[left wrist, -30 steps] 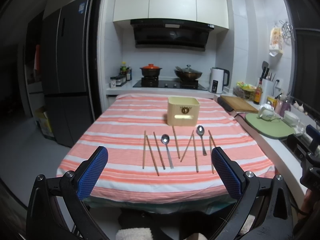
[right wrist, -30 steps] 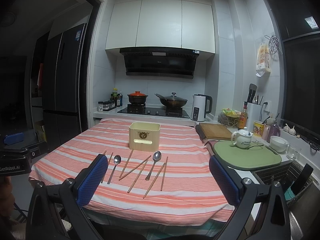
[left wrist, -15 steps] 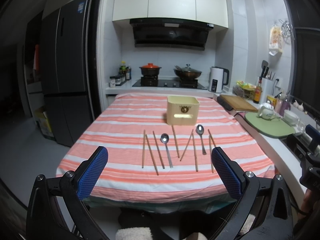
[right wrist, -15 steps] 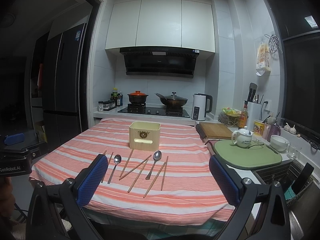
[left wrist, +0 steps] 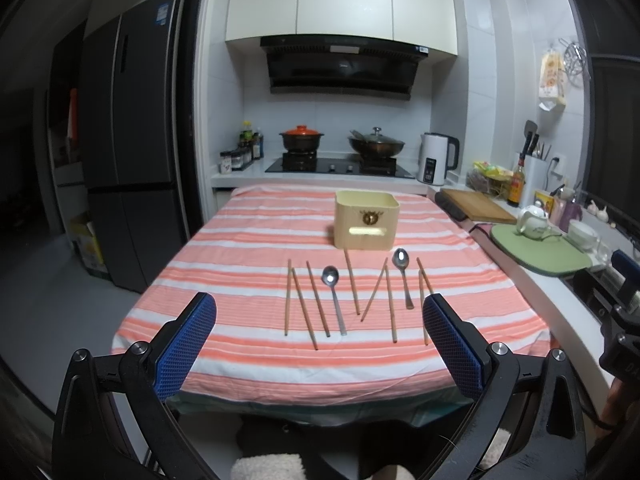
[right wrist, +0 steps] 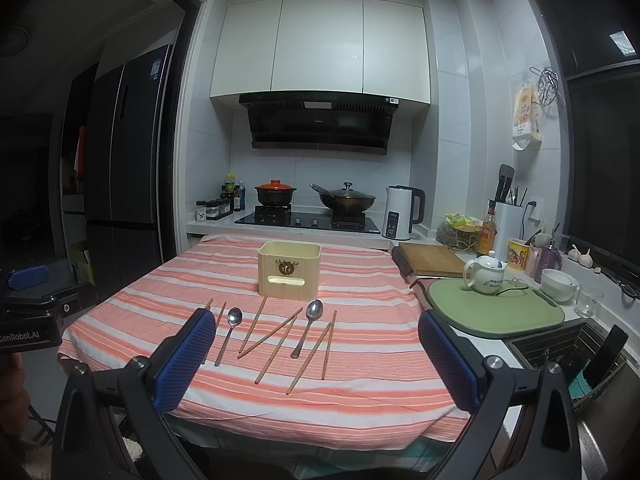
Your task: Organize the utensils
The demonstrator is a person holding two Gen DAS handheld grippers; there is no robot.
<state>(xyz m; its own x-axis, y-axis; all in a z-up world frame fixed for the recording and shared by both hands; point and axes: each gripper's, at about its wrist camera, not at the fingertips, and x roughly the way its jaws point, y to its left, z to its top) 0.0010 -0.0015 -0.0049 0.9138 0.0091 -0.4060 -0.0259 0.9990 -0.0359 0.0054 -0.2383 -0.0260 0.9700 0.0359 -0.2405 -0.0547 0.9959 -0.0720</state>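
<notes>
On the striped tablecloth (left wrist: pixel 248 240) of a kitchen table, wooden chopsticks (left wrist: pixel 298 308) and two metal spoons lie loose in a rough row, handles toward the camera; the left spoon (left wrist: pixel 334 300) rests among the left-hand sticks, the right spoon (left wrist: pixel 403 280) between two sticks that meet in a V and the rightmost pair; behind the row, nearer the stove, stands a cream utensil box (left wrist: pixel 367 220), upright, its top open, one chopstick tip reaching just to its base. Left gripper (left wrist: pixel 320 332): blue-padded fingers spread wide, holding nothing, hovering before the near table edge. Right gripper (right wrist: pixel 316 354): fingers likewise wide apart and empty, over the near edge, viewing the same row obliquely from the right. Surroundings: green mat (right wrist: pixel 496 308) with a white teapot (right wrist: pixel 485 276) on the counter to the right; cutting board (right wrist: pixel 434 260) beyond it; kettle (right wrist: pixel 398 216), lidded wok (right wrist: pixel 347 200) and orange-lidded pot (right wrist: pixel 276 192) at the stove; dark refrigerator (left wrist: pixel 128 152) at left.
</notes>
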